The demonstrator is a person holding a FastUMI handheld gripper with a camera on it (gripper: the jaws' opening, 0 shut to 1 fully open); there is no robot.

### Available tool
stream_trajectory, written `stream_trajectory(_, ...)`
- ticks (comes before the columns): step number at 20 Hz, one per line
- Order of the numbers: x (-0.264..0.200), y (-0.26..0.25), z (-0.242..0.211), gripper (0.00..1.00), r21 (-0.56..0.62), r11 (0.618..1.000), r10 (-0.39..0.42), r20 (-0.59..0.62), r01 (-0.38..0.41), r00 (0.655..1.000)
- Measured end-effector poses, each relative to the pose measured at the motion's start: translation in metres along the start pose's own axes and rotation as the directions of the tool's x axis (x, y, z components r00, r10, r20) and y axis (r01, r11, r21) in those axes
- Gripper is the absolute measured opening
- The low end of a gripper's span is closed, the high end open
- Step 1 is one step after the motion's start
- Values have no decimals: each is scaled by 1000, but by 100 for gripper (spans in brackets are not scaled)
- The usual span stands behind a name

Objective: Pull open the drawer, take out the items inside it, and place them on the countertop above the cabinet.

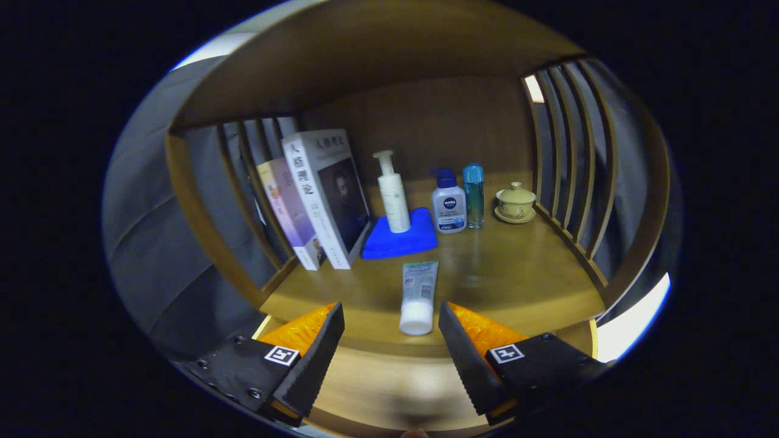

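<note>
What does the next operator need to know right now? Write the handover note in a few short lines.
Hand-held gripper: open, holding nothing, fingers spread either side of the tube's cap end without touching it.
Tube: lying flat on the countertop, cap toward the gripper, just ahead of the fingers.
Beyond it: pump bottle standing on a blue cloth, two books leaning at the left slats, a blue-capped bottle, a slim blue bottle, a lidded cup on a saucer.
Done: the tube appears placed.
Left: I cannot see the drawer from here; check it for remaining items.
</note>
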State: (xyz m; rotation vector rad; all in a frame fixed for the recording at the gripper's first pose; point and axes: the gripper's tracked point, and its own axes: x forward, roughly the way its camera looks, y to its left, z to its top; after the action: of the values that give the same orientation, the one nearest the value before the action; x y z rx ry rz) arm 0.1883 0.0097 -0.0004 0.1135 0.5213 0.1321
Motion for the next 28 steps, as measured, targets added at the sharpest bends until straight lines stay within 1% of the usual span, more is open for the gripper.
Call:
stream_trajectory(3,-32,11,-27,98,-37,999,15,55,-13,998)
stream_trajectory(8,-74,21,-63,98,-75,997,-2,180,16,984)
stream_trajectory(11,-96,29,-86,98,-128,991,-9,208,36,978)
stream_trajectory(16,-125,47,-127,98,-167,985,9,262,37,965)
stream_trajectory(21,-134,51,-172,98,-206,978,11,264,45,965)
stream_trajectory(23,-137,47,-189,98,-207,977,0,266,58,964)
stream_trajectory(25,-135,45,-208,98,-203,977,-4,250,57,968)
stream_trajectory(28,-127,39,-232,98,-233,969,-23,217,75,976)
